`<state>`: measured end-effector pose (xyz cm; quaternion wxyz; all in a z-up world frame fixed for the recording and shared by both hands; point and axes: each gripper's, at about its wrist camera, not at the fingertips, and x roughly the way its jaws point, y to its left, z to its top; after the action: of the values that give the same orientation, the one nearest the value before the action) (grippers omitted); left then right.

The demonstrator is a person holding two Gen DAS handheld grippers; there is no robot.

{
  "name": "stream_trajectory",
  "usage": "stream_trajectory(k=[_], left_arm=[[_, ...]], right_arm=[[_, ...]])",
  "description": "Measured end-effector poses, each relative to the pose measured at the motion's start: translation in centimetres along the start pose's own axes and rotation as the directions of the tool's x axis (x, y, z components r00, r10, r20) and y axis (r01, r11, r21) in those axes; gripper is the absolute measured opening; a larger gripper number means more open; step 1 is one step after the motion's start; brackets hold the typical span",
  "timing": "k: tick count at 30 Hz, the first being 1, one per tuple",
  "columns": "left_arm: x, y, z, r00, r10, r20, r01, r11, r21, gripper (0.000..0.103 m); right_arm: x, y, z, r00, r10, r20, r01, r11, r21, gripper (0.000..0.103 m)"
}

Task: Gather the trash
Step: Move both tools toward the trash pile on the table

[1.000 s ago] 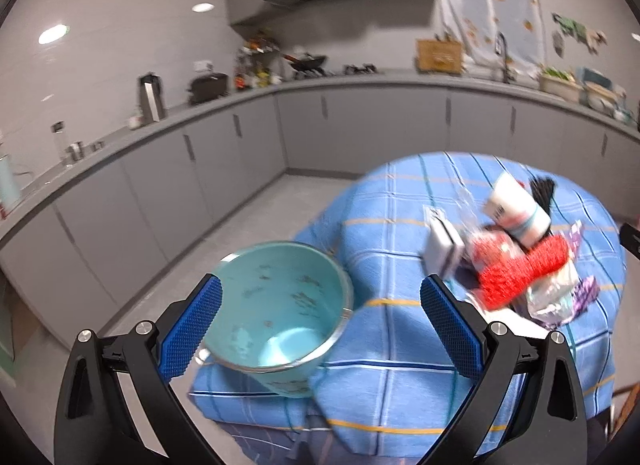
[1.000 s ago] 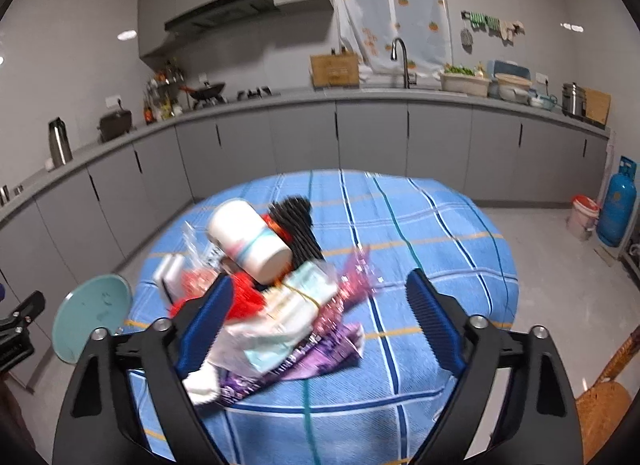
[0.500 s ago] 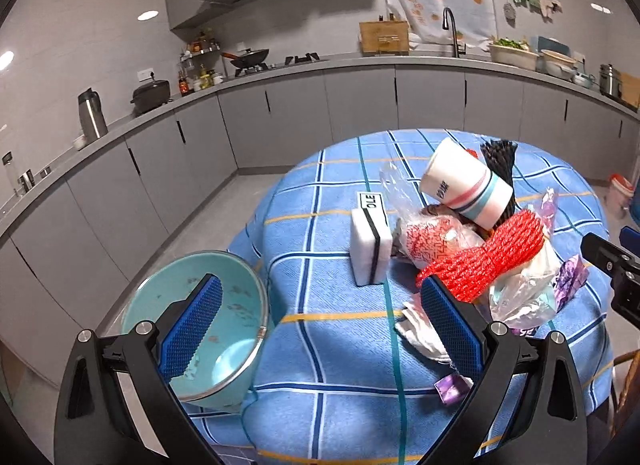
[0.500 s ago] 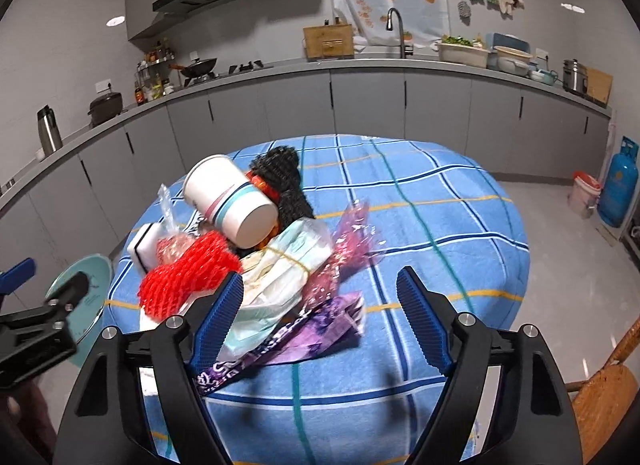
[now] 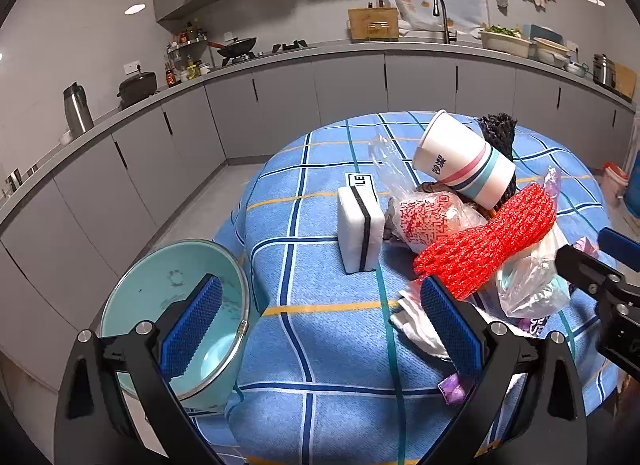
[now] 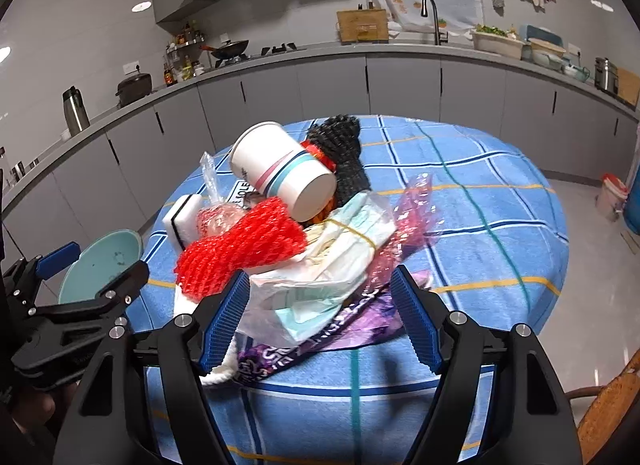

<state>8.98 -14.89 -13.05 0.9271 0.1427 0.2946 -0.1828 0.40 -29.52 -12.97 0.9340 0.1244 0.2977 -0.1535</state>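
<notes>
On the tabletop [image 6: 500, 201], our right tool [image 6: 320, 321] is closing around the trash pile [image 6: 320, 265], not yet gripping; our left tool [image 5: 320, 325] gapes empty.

so I count one paper cup [image 6: 280, 169], one white sponge [image 5: 360, 235], one red net [image 6: 240, 249], one teal bin [image 5: 172, 305] and two grippers.

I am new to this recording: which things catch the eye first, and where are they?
A heap of trash lies on the blue checked tablecloth: a tipped paper cup on top, red foam netting below it. The right gripper, jaws closing, straddles its plastic bags. A teal bin stands beside the table.
</notes>
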Motion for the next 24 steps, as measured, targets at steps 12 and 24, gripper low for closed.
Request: stream_trajectory(k=[12,24], left_arm=[[1.0,0.2,0.0,1.000,-0.029,-0.007,0.029,1.000,0.004,0.098],[2.0,-1.6,0.6,0.994,-0.112,0.005,0.111,0.993,0.048,0.097]], right_arm=[[1.4,0.8,0.2,0.997,0.059,-0.045,-0.059,0.998,0.016,0.051],[1.3,0.1,0.4,0.996,0.080,-0.045,-0.079,0.996,0.034,0.038]])
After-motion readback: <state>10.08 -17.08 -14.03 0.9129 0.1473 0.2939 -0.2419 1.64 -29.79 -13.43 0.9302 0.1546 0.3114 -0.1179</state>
